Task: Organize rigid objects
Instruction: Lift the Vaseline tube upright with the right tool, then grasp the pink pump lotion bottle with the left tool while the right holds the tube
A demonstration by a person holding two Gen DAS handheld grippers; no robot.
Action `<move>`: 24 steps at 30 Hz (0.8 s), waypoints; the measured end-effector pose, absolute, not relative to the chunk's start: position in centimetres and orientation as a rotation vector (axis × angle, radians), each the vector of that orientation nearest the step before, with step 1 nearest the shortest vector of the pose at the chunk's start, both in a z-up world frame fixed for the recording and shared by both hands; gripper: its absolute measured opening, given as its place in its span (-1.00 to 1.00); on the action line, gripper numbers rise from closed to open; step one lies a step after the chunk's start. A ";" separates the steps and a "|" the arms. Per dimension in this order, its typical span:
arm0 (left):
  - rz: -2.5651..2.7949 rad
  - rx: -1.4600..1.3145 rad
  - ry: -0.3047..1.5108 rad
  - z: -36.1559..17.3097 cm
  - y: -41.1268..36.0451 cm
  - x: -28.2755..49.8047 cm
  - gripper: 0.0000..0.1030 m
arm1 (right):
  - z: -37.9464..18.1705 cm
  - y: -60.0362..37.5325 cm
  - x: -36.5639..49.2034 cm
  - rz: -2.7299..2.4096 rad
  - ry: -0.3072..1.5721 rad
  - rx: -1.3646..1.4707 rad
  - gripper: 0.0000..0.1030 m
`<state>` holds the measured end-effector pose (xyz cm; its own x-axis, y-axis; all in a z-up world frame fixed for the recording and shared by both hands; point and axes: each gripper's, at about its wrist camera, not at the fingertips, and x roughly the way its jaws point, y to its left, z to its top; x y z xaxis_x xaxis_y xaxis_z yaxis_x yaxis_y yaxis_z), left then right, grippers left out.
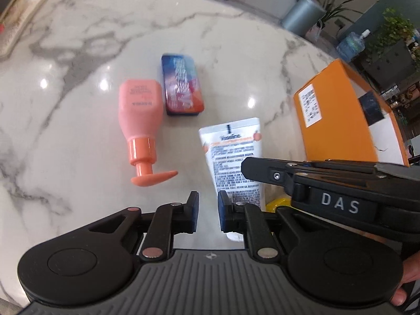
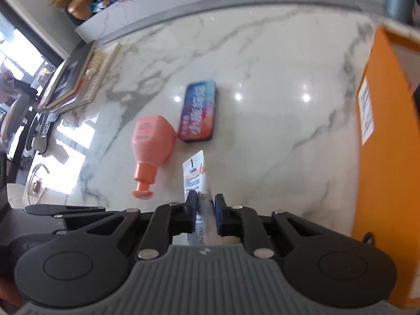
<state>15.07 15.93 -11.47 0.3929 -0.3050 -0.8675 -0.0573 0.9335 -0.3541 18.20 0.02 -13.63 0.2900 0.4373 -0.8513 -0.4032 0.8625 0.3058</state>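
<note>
A white lotion tube [image 2: 195, 173] stands edge-on between the pads of my right gripper [image 2: 206, 202], which is shut on its lower part. In the left wrist view the same tube [image 1: 231, 152] shows its printed face, with the right gripper's black body [image 1: 338, 204] crossing over it. A pink pump bottle [image 1: 139, 115] [image 2: 152, 141] lies on its side on the marble table [image 1: 78, 78], nozzle towards me. Beside it lies a blue and orange tin [image 1: 182, 84] [image 2: 198, 110]. My left gripper [image 1: 208, 202] hovers shut with nothing between its pads.
An orange box [image 1: 341, 115] [image 2: 386, 157] with a white label stands at the right of the table. Something yellow [image 1: 278, 204] shows under the right gripper. A stack of books [image 2: 76, 78] sits at the far left edge. A hand [image 1: 401, 288] shows at the lower right.
</note>
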 end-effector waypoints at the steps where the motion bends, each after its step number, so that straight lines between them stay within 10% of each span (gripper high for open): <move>1: -0.163 -0.332 1.157 -11.3 15.7 14.9 -0.63 | -13.1 0.0 17.9 0.570 1.129 0.022 -0.75; 24: -0.117 -0.218 1.115 -9.5 14.1 11.7 -0.55 | -12.7 -1.1 11.2 0.694 0.999 -0.248 -0.60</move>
